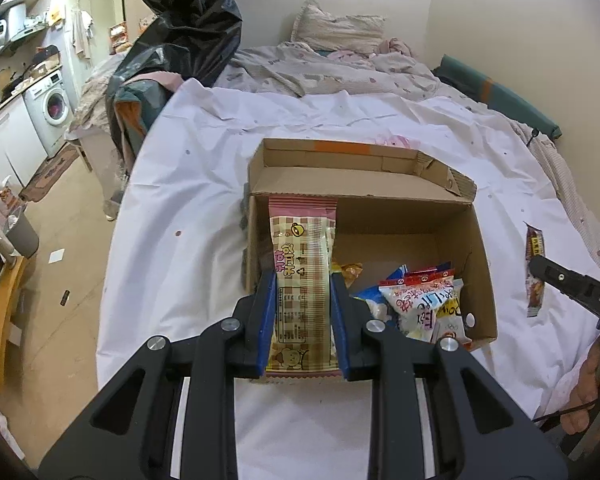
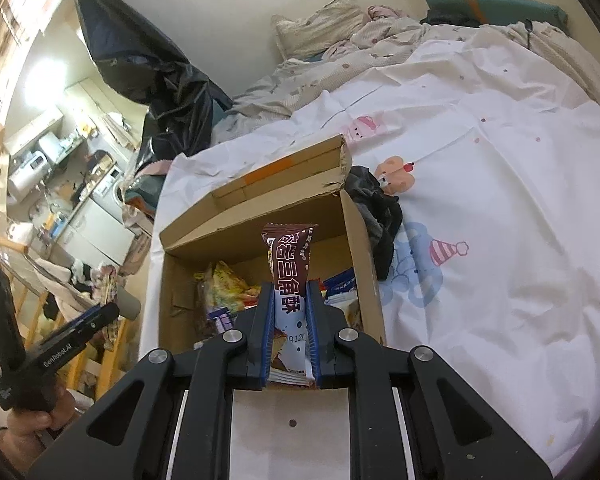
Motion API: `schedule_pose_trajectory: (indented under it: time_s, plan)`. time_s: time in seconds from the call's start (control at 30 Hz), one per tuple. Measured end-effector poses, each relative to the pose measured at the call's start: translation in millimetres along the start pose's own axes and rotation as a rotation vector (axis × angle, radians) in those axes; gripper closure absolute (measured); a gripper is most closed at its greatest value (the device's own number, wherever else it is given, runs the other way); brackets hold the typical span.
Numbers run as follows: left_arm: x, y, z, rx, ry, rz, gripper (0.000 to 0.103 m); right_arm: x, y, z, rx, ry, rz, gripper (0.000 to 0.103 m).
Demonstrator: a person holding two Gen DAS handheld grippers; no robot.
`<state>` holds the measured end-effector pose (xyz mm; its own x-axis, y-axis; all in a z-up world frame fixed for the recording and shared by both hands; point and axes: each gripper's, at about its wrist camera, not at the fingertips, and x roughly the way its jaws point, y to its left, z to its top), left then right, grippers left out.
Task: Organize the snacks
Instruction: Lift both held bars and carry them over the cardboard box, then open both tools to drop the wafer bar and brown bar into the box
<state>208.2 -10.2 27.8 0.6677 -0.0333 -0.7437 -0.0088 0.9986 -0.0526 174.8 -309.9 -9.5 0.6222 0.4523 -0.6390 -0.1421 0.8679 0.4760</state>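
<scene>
An open cardboard box [image 1: 480, 248] stands on a bed's white sheet and holds several snack packets [image 1: 424, 304]. My left gripper [image 1: 303, 284] is shut on a pink checked snack packet [image 1: 302, 264], held upright over the box's left side. My right gripper [image 2: 291, 292] is shut on a brown and white snack packet [image 2: 290, 264] above the box [image 2: 364, 240], which has snacks [image 2: 224, 288] inside. The right gripper also shows at the right edge of the left wrist view [image 1: 540, 262], still holding its packet [image 1: 535, 280].
A dark cloth [image 2: 380, 216] lies against the box's right side. A black plastic bag [image 1: 180, 28] stands at the bed's left. Pillow [image 1: 340, 28] and crumpled quilt lie at the head. Floor, washing machine [image 1: 54, 108] and wooden chair [image 1: 4, 312] are left.
</scene>
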Motion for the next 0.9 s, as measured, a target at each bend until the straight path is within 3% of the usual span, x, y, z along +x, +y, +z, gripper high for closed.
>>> schedule_pose_trajectory:
  time_s: [0.3, 0.7, 0.9]
  plan:
    - [35.8, -0.4, -4.5, -0.002, 0.026, -0.014, 0.081, 35.2, -4.5, -0.4, -0.002, 0.102, -0.069, 0.087]
    - [57.3, -4.1, -7.0, 0.021, 0.006, -0.056, 0.081, 58.2, -7.9, -6.6, 0.009, 0.163, -0.121, 0.087]
    - [65.2, -8.8, -7.9, 0.057, 0.026, -0.022, 0.080, 66.3, -5.6, -11.0, -0.008, 0.189, -0.145, 0.087]
